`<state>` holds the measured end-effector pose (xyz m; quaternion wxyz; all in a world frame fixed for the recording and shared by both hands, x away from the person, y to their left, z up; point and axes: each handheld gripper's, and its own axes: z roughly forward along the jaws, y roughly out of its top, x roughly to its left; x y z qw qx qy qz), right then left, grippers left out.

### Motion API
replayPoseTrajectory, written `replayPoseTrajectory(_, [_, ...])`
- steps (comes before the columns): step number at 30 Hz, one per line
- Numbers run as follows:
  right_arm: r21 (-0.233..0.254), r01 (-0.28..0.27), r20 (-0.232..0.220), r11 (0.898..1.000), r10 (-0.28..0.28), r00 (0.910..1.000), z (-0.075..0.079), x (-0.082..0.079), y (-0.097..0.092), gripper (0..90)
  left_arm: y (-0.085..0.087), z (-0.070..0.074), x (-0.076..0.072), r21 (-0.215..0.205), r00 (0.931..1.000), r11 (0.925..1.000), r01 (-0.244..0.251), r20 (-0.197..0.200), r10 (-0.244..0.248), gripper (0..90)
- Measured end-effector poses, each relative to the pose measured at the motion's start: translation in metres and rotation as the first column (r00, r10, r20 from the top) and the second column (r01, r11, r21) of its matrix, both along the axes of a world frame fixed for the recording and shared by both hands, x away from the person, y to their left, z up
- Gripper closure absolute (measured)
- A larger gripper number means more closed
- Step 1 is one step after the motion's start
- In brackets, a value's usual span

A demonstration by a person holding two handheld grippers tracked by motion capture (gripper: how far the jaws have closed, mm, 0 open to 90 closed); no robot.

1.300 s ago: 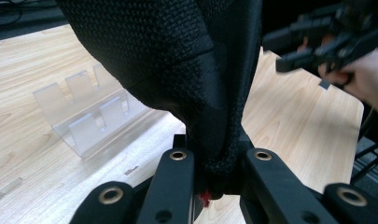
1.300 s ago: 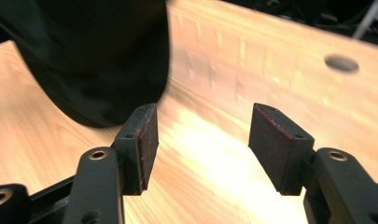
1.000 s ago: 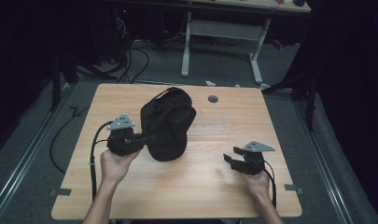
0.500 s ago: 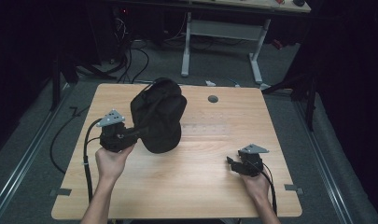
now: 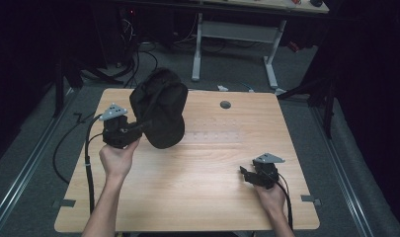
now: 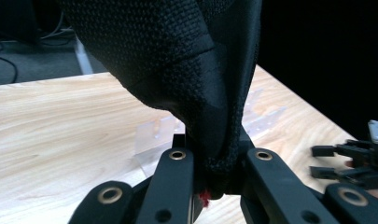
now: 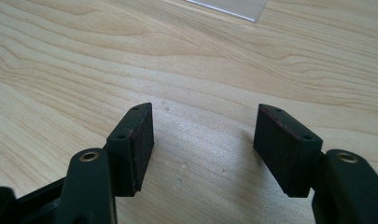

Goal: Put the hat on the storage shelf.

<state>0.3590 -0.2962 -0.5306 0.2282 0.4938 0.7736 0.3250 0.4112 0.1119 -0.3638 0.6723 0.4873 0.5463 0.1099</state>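
The wooden worktop is the largest thing here, and its near half lies bare. Above its left rear part hangs a black fabric bag, lifted off the surface and tilted, with its bulk up and away from the person. In the left gripper view its coarse woven cloth gathers down into a tight fold at the bottom.

The left tool is pinching that fold: both jaws are pressed hard onto the bunched fabric. A small red fleck shows just under the fold, too small to tell what it is. The step in hand looks like lifting the bag by one edge, probably to turn, open or reposition it.

The right tool rests low over the near right of the worktop, well apart from the bag. Its jaws have just been opening and now stand spread, with nothing but bare wood between the pads.

The next move likely calls for the right tool to cross to the bag and take a second hold, perhaps on the opposite edge, while the left tool keeps its pinch so the cloth does not slip free.
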Motion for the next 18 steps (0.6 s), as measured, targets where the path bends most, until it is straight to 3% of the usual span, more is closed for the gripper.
replayPoseTrajectory(18, [0.001,0.000,-0.001,1.000,0.000,1.0000,0.000,0.000,0.000,38.0,-0.011,0.000,0.022,0.083,0.9951,0.9917,-0.098,0.000,0.099,84.8])
